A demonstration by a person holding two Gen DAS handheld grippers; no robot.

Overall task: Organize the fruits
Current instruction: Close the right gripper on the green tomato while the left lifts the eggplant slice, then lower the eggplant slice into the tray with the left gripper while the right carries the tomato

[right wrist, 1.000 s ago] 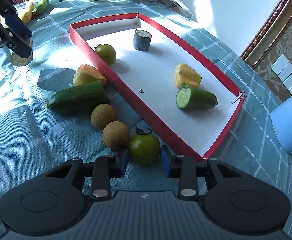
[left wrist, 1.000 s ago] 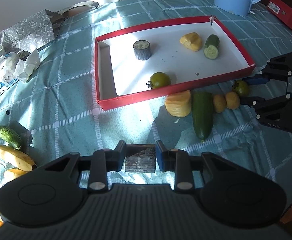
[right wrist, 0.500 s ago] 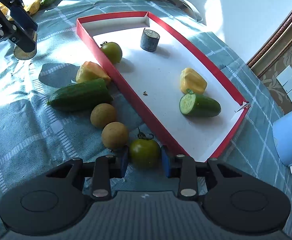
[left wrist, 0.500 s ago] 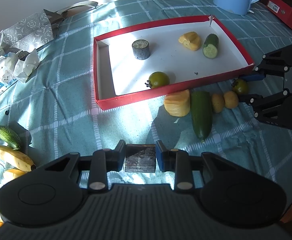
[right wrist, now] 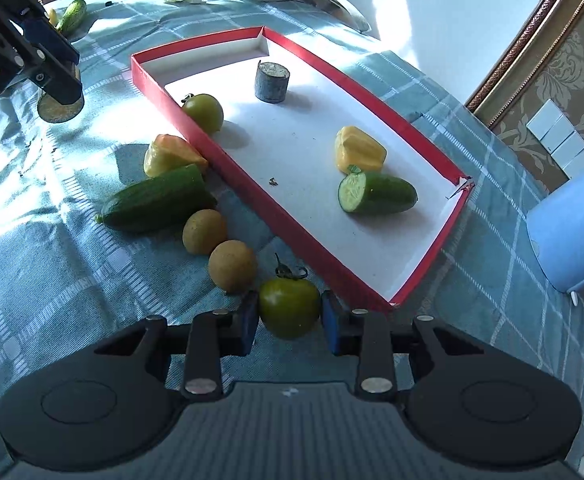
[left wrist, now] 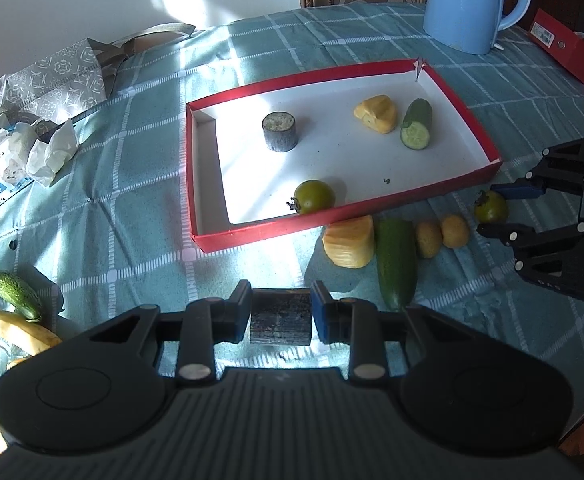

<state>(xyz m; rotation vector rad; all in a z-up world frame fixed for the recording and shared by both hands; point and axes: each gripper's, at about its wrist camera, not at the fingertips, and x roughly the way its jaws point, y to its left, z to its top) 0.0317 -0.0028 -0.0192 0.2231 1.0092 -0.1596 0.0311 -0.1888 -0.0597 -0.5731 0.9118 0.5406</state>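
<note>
left tool (left wrist: 280, 316): clenched on a dark cut chunk (left wrist: 280, 322) between its pads, above the bench (left wrist: 132, 200) | right tool (right wrist: 290, 316): clenched on a green tomato (right wrist: 289, 307) | red tray (right wrist: 252, 196): just ahead of both tools

The right claw (right wrist: 290, 318) now grips the green tomato (right wrist: 289, 307) more snugly.

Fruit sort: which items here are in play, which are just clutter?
In play:
- red tray, holding a tomato, dark chunk, yellow piece, cut cucumber
- loose beside it: cucumber, two round fruits, pineapple piece
- gripped tomato, gripped chunk

Clutter:
- kettle
- tissues
- paper bag
- red box
</note>
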